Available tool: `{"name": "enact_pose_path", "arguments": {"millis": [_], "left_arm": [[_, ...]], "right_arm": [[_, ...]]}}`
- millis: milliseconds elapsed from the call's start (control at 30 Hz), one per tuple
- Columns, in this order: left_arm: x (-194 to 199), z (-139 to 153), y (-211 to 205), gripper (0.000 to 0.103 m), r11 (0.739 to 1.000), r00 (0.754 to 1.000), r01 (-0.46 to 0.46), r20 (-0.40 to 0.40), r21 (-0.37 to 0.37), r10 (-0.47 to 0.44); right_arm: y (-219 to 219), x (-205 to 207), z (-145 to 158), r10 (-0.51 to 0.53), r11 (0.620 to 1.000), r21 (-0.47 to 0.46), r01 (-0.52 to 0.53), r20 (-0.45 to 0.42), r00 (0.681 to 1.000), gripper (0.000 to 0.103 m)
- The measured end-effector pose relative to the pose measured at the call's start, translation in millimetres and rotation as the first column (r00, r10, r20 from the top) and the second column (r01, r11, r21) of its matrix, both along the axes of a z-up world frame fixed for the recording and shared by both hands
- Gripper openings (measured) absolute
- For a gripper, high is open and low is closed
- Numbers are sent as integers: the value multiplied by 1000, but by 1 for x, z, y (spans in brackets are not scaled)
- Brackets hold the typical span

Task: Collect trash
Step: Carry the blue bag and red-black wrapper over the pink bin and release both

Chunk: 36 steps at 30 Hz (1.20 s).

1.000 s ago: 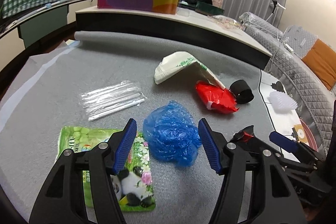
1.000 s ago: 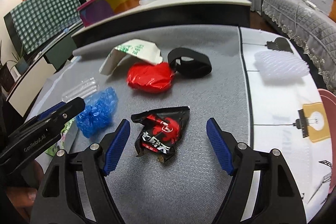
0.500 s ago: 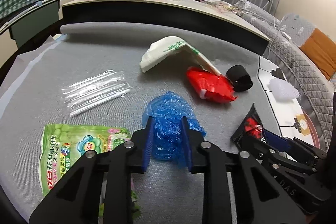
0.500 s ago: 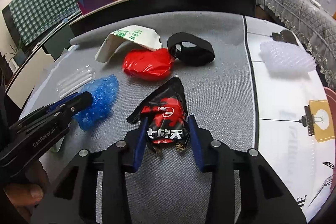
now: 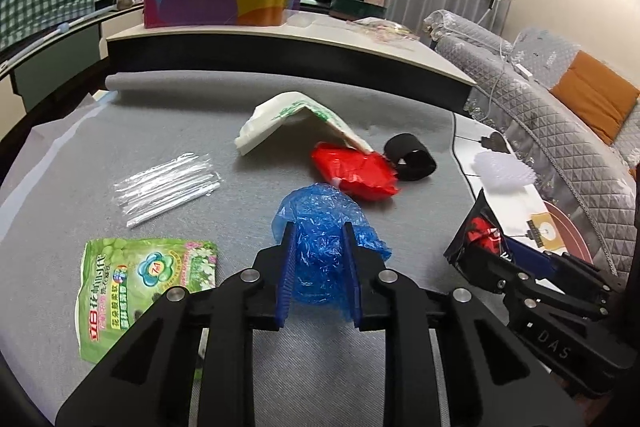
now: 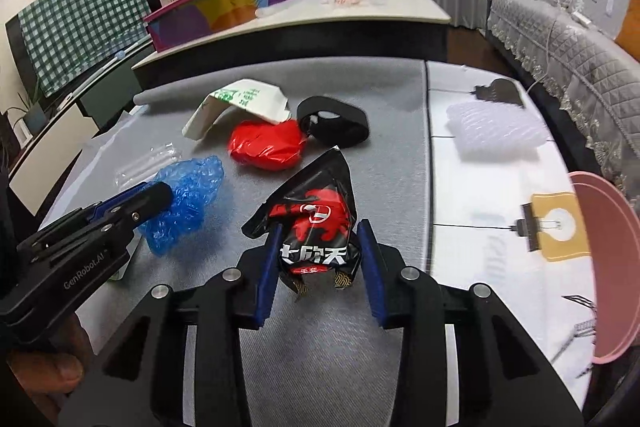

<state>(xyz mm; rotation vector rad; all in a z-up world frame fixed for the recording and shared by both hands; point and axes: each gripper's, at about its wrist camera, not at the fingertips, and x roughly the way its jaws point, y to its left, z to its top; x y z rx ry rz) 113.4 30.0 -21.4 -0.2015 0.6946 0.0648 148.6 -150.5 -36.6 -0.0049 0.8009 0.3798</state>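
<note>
My left gripper is shut on a crumpled blue plastic bag, held just above the grey mat. It also shows in the right wrist view, with the left gripper on it. My right gripper is shut on a black and red snack wrapper, lifted off the mat; the wrapper shows at the right of the left wrist view. A red bag, a white folded paper bag, a black band, clear straw wrappers and a green pouch lie on the mat.
A white foam net and a yellow clipped card lie on the white sheet at the right. A pink bin rim is at the far right edge. A long counter with a colourful box stands behind; a sofa is to the right.
Both grippers closed from open onto their items one second ago, then lifted: the blue bag and the snack wrapper have risen off the mat.
</note>
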Motion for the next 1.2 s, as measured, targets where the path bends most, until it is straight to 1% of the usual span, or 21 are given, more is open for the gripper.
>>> {"name": "enact_pose_path", "arguments": {"millis": [400, 800, 1200], "left_arm": [[-21, 12, -22, 22, 999, 999, 38, 35, 10, -38], [-33, 24, -47, 22, 997, 995, 78, 60, 21, -79], [-34, 31, -77, 22, 992, 988, 125, 85, 22, -127]], "right_arm": [[-30, -31, 27, -55, 998, -35, 58, 81, 995, 38], [-65, -49, 43, -113, 993, -24, 116, 114, 987, 38], [-105, -58, 54, -187, 982, -10, 190, 137, 973, 38]]}}
